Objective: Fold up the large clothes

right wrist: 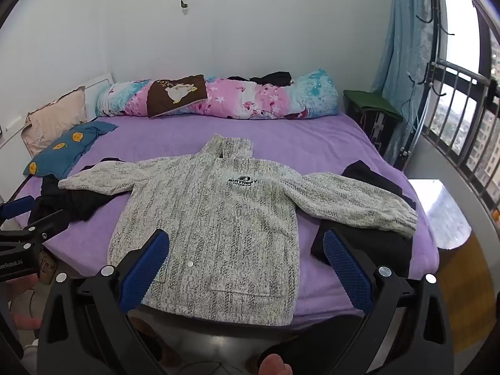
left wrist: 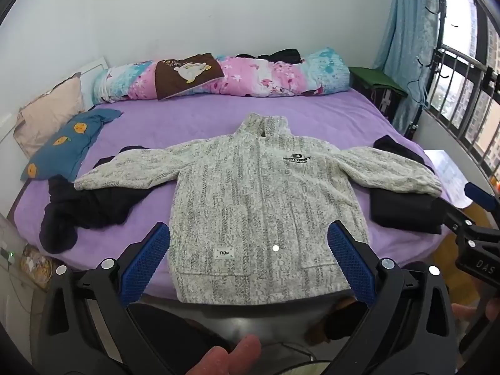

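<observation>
A grey-and-cream patterned fleece jacket (left wrist: 250,193) (right wrist: 218,218) lies flat and face up on the purple bed, collar toward the far wall, both sleeves spread sideways, hem at the near edge. My left gripper (left wrist: 250,259) hovers open above the hem, nothing between its blue pads. My right gripper (right wrist: 247,259) is also open over the jacket's lower right part, holding nothing. Each gripper shows at the edge of the other's view: the right gripper (left wrist: 478,218) and the left gripper (right wrist: 28,218).
A crumpled black garment (left wrist: 84,209) lies under the left sleeve and a folded black stack (left wrist: 406,209) under the right sleeve. A blue pillow (left wrist: 65,143), a beige pillow (left wrist: 47,112) and a rolled floral quilt (left wrist: 225,75) sit further back. A window railing (left wrist: 462,93) stands right.
</observation>
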Tool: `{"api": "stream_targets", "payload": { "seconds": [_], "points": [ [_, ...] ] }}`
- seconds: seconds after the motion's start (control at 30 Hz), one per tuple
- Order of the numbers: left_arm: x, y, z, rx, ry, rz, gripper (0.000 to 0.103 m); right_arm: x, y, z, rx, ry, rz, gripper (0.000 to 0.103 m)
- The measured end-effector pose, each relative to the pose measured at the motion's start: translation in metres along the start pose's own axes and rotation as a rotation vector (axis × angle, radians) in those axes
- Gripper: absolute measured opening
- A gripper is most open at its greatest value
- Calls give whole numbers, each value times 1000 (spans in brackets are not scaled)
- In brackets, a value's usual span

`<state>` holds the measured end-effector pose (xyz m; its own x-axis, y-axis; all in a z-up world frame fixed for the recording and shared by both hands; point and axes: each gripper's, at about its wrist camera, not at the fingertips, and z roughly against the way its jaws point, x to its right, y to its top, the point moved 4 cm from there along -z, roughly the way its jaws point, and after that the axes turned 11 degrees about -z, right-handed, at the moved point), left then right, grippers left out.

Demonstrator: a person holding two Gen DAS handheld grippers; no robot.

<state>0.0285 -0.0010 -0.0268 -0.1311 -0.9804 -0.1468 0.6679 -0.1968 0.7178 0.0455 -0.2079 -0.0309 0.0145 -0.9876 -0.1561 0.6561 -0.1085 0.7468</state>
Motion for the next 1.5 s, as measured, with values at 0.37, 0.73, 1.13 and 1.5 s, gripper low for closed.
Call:
{"api": "stream_targets", "payload": {
  "seconds": [0.37, 0.73, 1.13, 1.5],
  "points": [
    [2, 1, 4, -12, 12, 12, 97, -1, -2, 0, -5, 3, -13, 97],
    [-7, -1, 1, -9, 6, 23, 97, -5, -1, 4, 4, 0, -5, 97],
    [-6, -4, 6, 0, 22, 10, 97, -5, 0, 8, 9, -1, -8, 97],
    [-2, -6, 8, 0, 21, 16, 97, -6, -1, 10, 13, 4, -8, 97]
  ]
}}
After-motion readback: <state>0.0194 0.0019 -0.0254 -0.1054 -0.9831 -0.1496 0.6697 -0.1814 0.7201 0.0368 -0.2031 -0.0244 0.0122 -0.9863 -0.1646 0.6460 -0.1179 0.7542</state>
